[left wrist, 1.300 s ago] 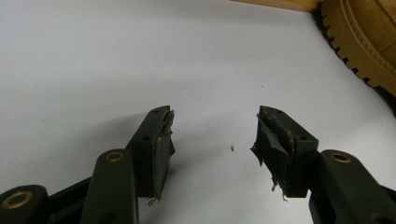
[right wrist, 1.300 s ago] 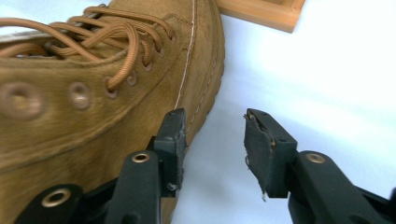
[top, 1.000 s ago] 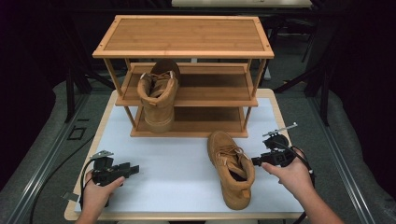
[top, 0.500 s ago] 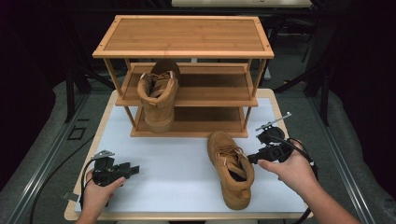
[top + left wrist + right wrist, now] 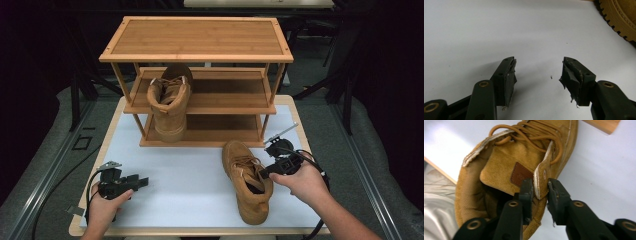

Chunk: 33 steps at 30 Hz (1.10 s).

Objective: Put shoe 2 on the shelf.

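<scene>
Black tongs wait in my left hand, the left gripper point(image 5: 142, 181), jaws apart over the white table point(image 5: 190, 175), holding nothing. Right of it lies the tan boot point(image 5: 247, 187), before the wooden rack point(image 5: 195, 42). My right gripper point(image 5: 540, 188) has just been closing; it pinches the boot's collar. I should squeeze tight, then lift slowly.

Bright, even overhead light; surroundings dark, high view perhaps slightly soft.
</scene>
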Each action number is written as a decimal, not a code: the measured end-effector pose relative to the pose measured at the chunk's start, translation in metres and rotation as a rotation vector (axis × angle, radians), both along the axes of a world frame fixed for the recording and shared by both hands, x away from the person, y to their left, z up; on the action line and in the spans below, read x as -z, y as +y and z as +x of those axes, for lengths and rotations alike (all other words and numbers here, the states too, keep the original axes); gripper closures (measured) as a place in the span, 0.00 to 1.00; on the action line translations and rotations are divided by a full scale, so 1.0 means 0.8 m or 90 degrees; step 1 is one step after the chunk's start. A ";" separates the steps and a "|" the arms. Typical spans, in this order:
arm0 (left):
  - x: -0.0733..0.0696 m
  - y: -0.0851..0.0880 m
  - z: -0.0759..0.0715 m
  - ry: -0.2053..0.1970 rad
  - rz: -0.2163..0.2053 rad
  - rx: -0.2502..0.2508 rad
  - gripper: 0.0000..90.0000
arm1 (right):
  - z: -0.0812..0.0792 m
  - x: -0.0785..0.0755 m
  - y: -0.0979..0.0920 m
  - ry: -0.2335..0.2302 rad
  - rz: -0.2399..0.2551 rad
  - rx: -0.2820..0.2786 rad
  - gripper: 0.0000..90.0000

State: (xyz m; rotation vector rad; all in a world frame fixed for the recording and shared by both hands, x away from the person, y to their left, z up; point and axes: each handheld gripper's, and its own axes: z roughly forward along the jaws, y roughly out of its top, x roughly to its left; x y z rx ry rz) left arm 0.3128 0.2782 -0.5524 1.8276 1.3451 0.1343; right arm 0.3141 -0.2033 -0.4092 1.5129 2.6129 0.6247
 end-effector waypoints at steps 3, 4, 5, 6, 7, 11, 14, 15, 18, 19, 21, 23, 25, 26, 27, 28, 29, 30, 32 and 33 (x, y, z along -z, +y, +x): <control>-0.001 0.000 0.000 -0.003 0.000 0.000 0.49 | 0.002 -0.002 0.000 -0.001 -0.015 -0.012 0.87; -0.001 0.000 -0.001 -0.003 0.000 0.000 0.49 | 0.003 -0.003 -0.001 0.002 -0.017 -0.012 0.88; -0.001 0.000 -0.001 -0.003 0.001 0.001 0.49 | 0.005 -0.004 -0.003 0.000 -0.018 -0.012 0.88; -0.001 0.000 -0.001 -0.003 0.001 0.000 0.49 | 0.007 -0.005 -0.005 -0.004 -0.024 -0.010 0.89; -0.001 0.000 -0.001 -0.003 0.001 0.000 0.49 | 0.010 -0.006 -0.008 -0.006 -0.032 -0.009 0.89; 0.000 0.000 0.000 0.000 0.004 0.004 0.49 | 0.019 -0.005 -0.016 -0.014 -0.046 0.005 0.89; 0.001 -0.001 0.000 0.000 0.003 0.000 0.49 | 0.020 -0.006 -0.016 -0.001 -0.055 0.003 0.85; 0.002 -0.001 0.000 0.001 0.003 0.000 0.49 | 0.019 -0.006 -0.013 0.000 -0.062 0.003 0.82; 0.002 -0.001 0.000 0.003 0.002 0.001 0.49 | 0.016 -0.006 -0.006 0.026 -0.104 0.015 0.71; 0.002 -0.001 0.000 0.003 0.003 0.002 0.49 | 0.016 -0.005 -0.006 0.052 -0.097 0.022 0.70; 0.002 -0.002 0.000 0.003 0.001 0.002 0.49 | 0.014 -0.002 -0.005 0.058 -0.122 0.033 0.68; 0.002 -0.001 0.000 0.003 0.001 0.004 0.49 | 0.013 0.000 -0.005 0.060 -0.130 0.034 0.68; 0.003 -0.002 0.000 0.005 0.001 0.002 0.49 | 0.011 0.006 -0.006 0.089 -0.147 0.033 0.66; 0.003 -0.002 0.000 0.005 0.001 0.002 0.49 | 0.011 0.009 -0.006 0.094 -0.152 0.032 0.65; 0.003 -0.002 0.000 0.004 0.002 0.001 0.49 | 0.010 0.010 -0.005 0.098 -0.157 0.037 0.65; 0.003 -0.002 0.000 0.005 0.002 0.002 0.49 | 0.011 0.011 -0.006 0.099 -0.158 0.035 0.65; 0.003 -0.002 0.000 0.005 0.001 0.002 0.49 | 0.010 0.012 -0.005 0.095 -0.157 0.033 0.68; 0.003 -0.002 0.000 0.004 0.001 0.002 0.49 | 0.010 0.012 -0.004 0.089 -0.155 0.034 0.71; 0.003 -0.002 0.000 0.004 0.001 0.002 0.49 | 0.011 0.012 -0.002 0.094 -0.152 0.042 0.76; 0.003 -0.002 0.000 0.004 0.000 0.002 0.49 | 0.011 0.012 -0.001 0.098 -0.151 0.044 0.77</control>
